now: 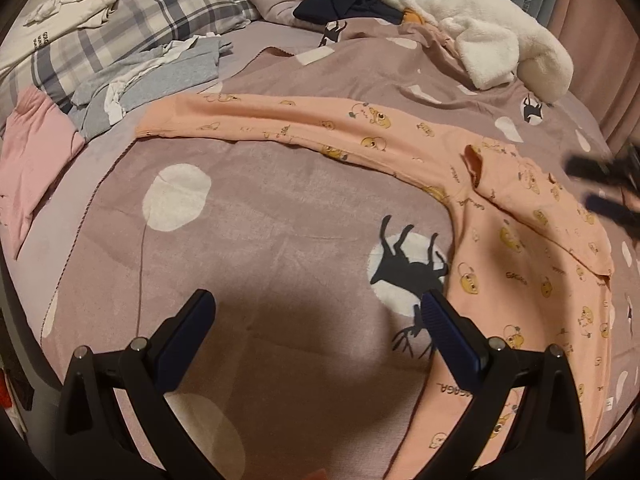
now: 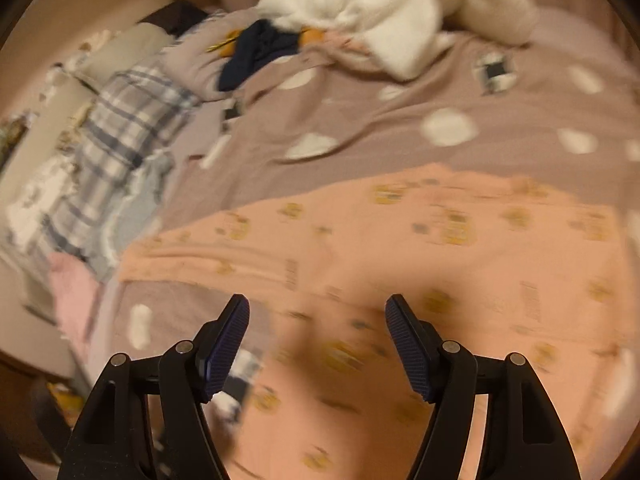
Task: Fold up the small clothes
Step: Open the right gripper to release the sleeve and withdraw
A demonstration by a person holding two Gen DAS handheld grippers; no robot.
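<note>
Pants (image 1: 516, 240), peach with a yellow cartoon print, lie spread on the bedspread (image 1: 248, 216), one leg running toward the left gripper (image 1: 316, 312) and the other stretching away to the far left. The left gripper hovers with its fingers wide apart and nothing between them; the near leg lies just beside its right finger (image 1: 448, 332), passing under that finger's outer side, while the gap between the fingers shows only bedspread and a dark deer print (image 1: 408, 268). In the right wrist view, which is blurred, the pants (image 2: 400, 248) fill the ground ahead of the right gripper (image 2: 318, 320), whose fingers are also spread and empty; peach cloth lies below the gap and the right finger (image 2: 408, 352), and the left finger (image 2: 228, 340) is over the cloth's edge. From the left view the right gripper (image 1: 604, 188) shows as a dark blur over the waist end. Farther left lie a pink garment (image 1: 36, 152) and grey clothes (image 1: 160, 76). Beyond them sit a plaid pillow (image 1: 152, 12), a navy garment (image 1: 344, 0) and a white fleece (image 1: 480, 20).
</note>
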